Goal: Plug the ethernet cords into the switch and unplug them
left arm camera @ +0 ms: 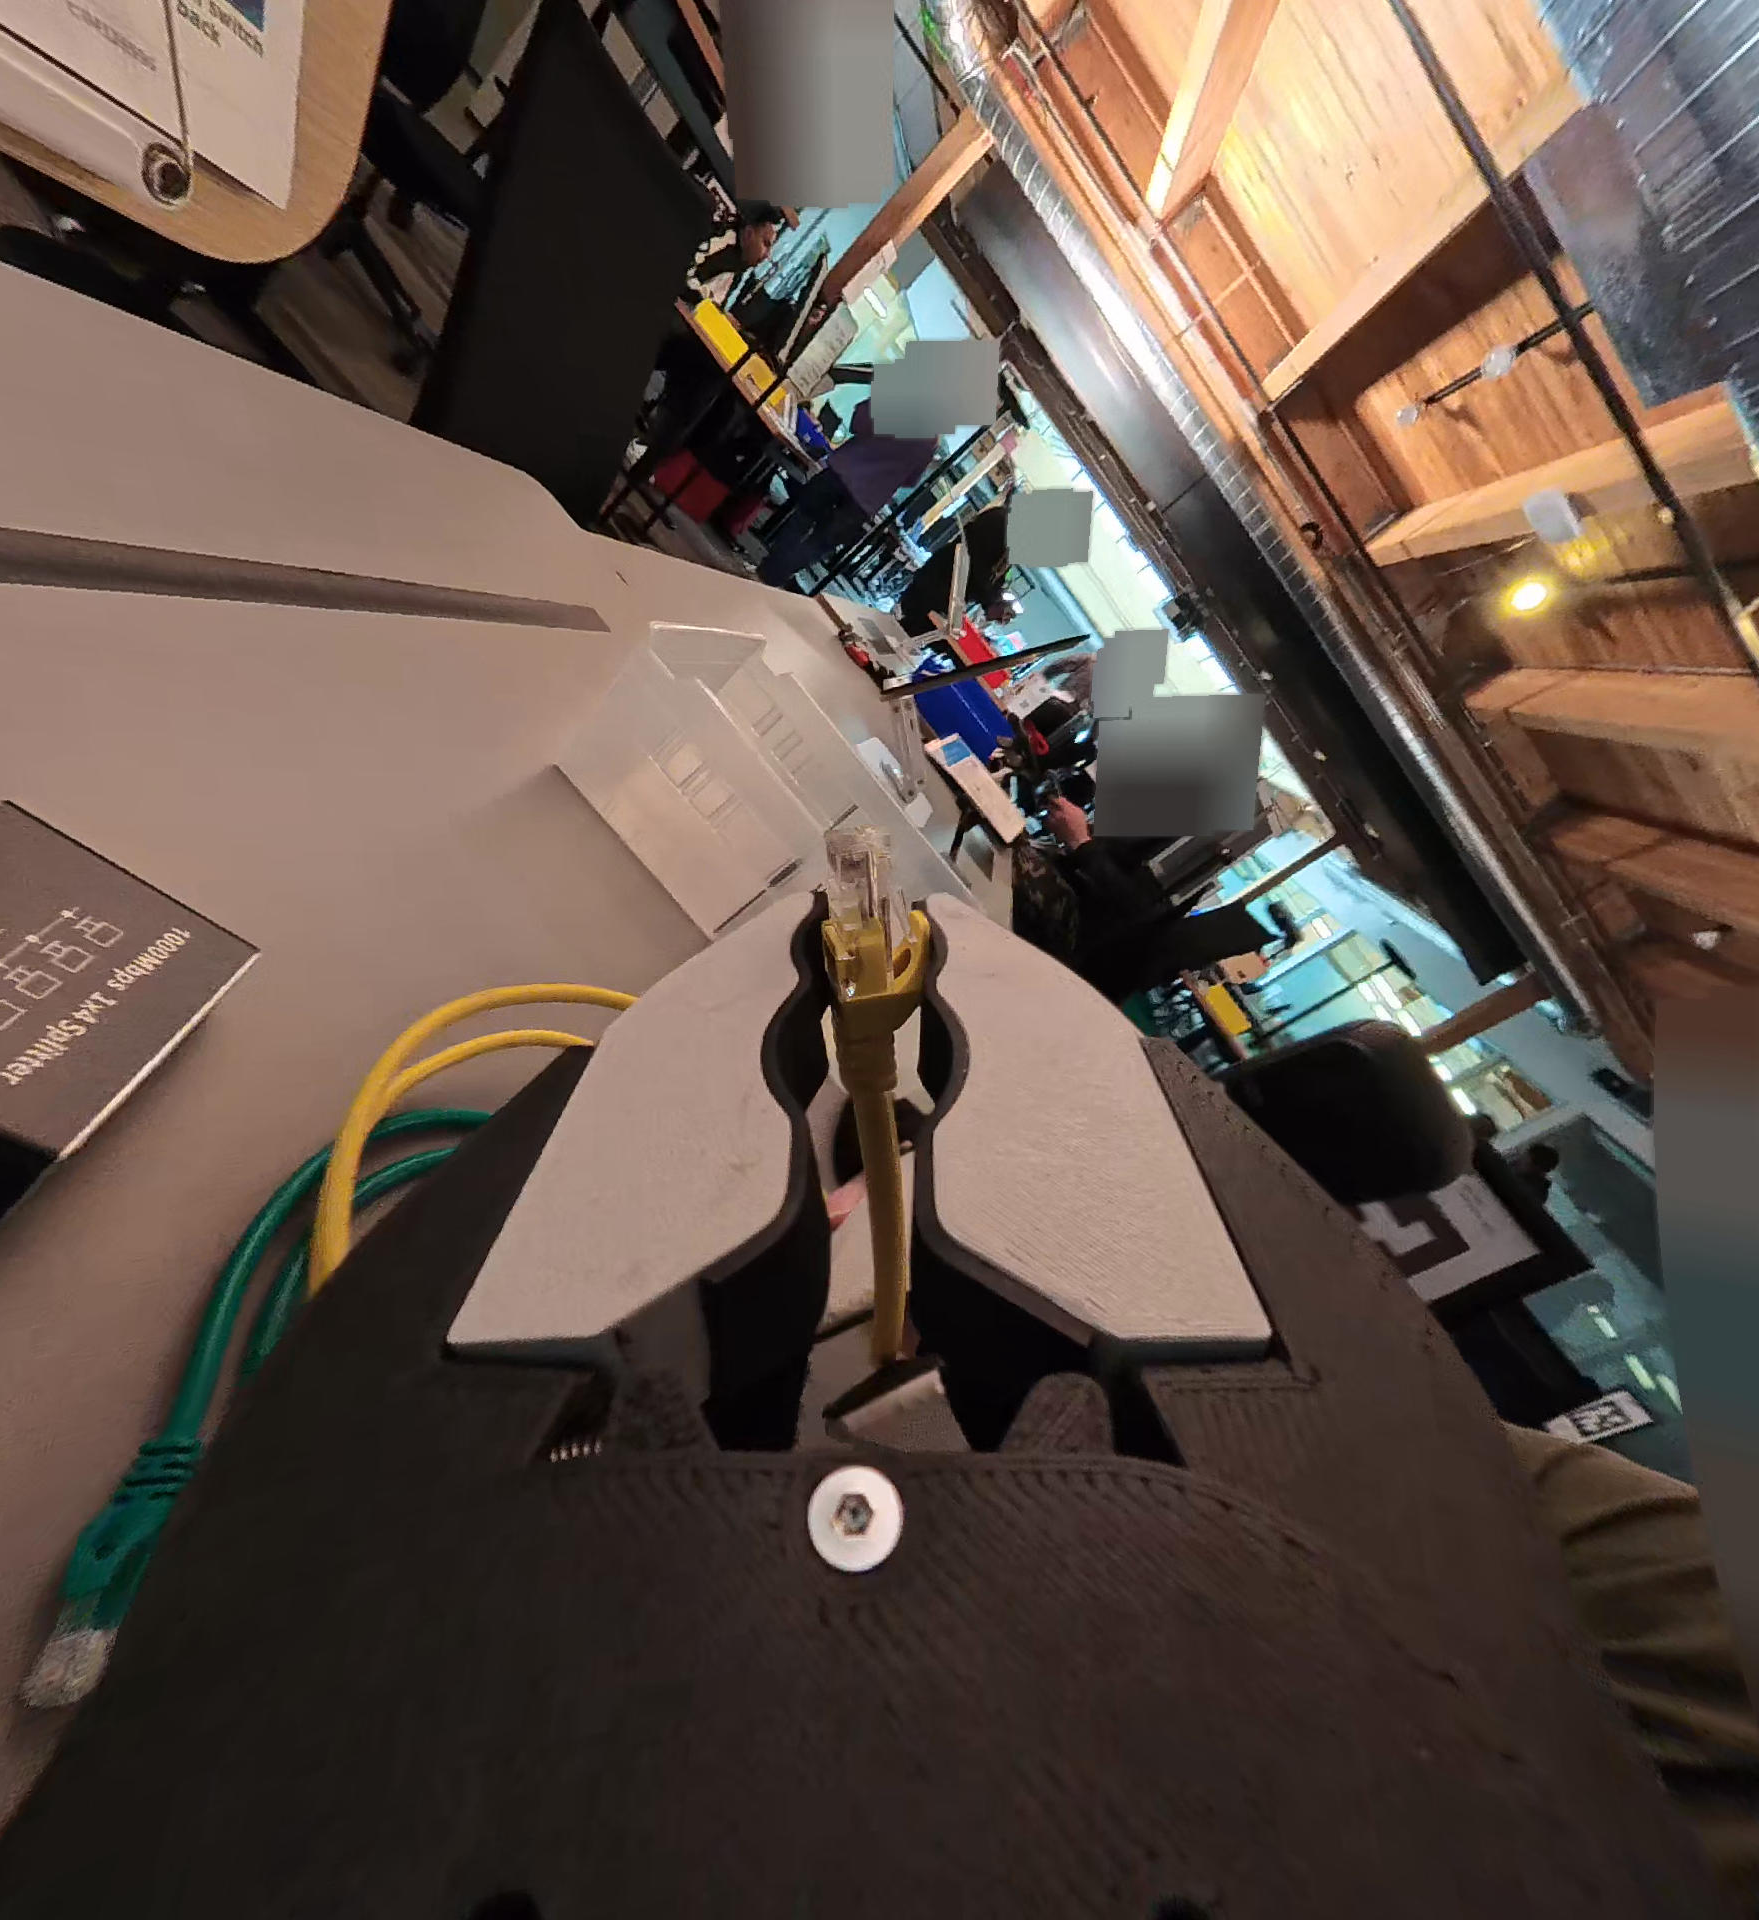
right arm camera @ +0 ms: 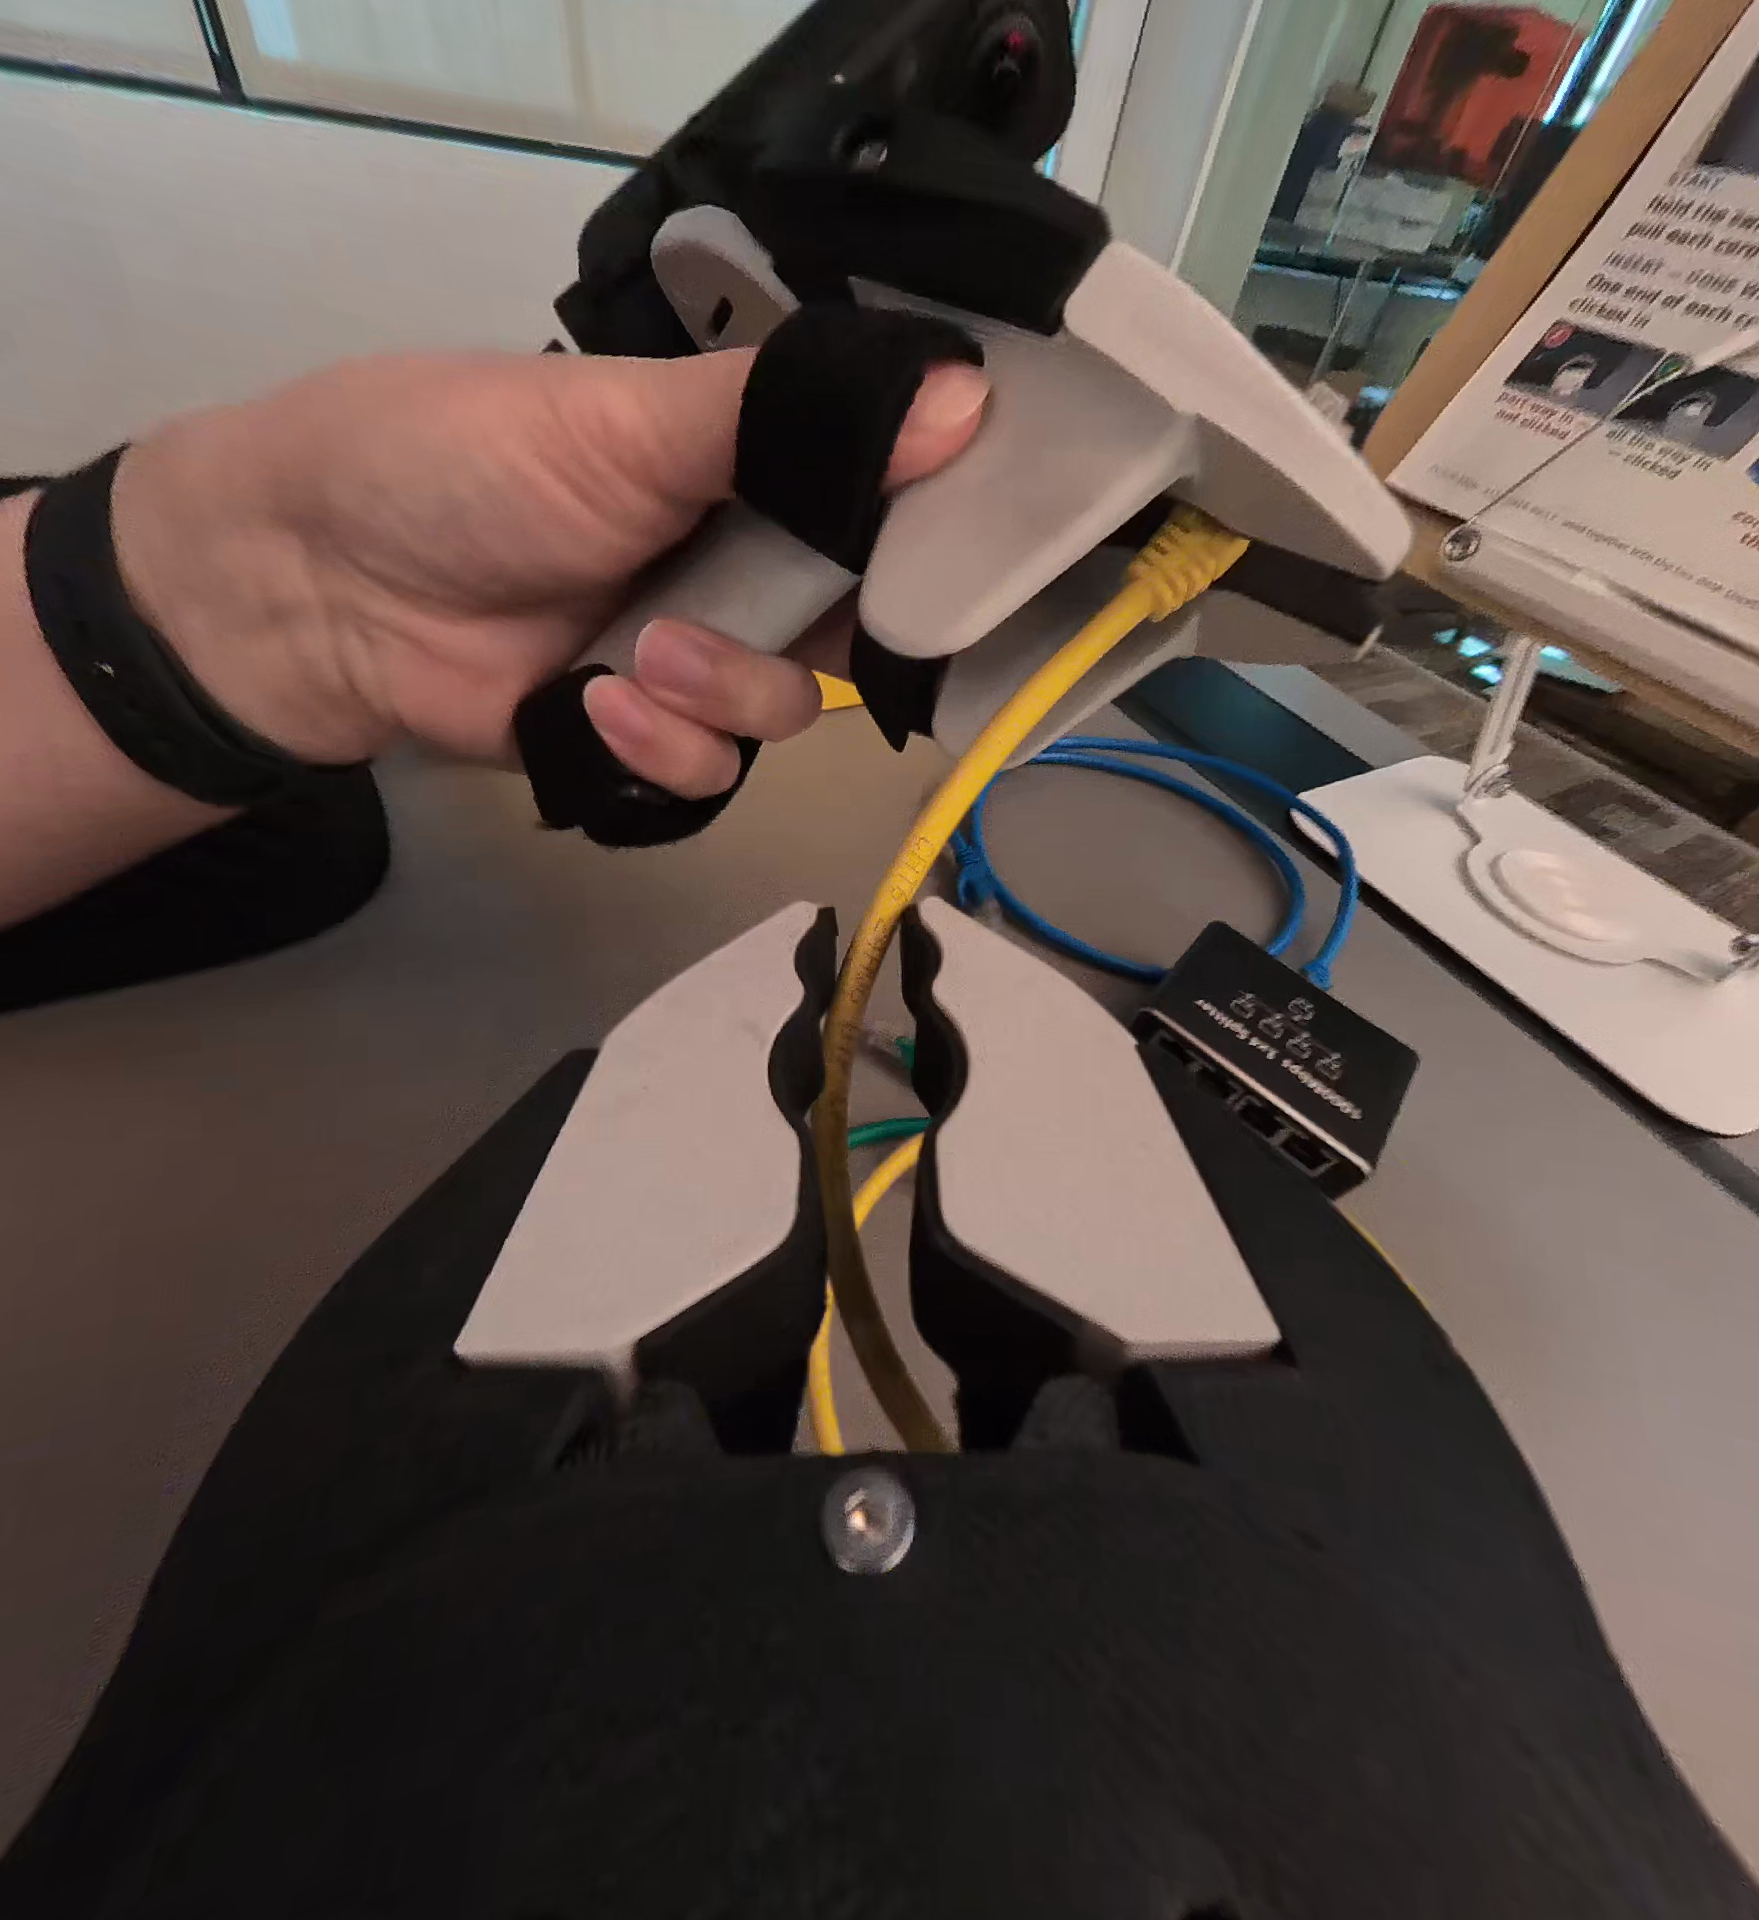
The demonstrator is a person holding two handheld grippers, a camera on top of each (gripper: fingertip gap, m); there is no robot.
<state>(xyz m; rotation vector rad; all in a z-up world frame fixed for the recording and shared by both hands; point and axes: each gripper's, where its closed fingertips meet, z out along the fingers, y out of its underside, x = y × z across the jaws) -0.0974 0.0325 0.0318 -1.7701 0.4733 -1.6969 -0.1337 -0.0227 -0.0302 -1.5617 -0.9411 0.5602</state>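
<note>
- Left gripper (left arm camera: 870, 935) fingers clamp the yellow cord (left arm camera: 880, 1143) at its boot, clear plug just past the tips.
- Right gripper (right arm camera: 867, 971) fingers parted, cord slack between them, seemingly ungripped.
- Cord light, floppy; hold the stiff boot.
- Switch (right arm camera: 1280, 1070) on the surface, right of right fingers.

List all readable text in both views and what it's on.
I'm not transcribing the writing, only saying where it stands.
Black box: white print and a diagram on top, legible.
Instruction sheet: headings and captions, partly blurred.
Yellow cord: jacket print, too small to read.
Square marker: pattern only.
</note>
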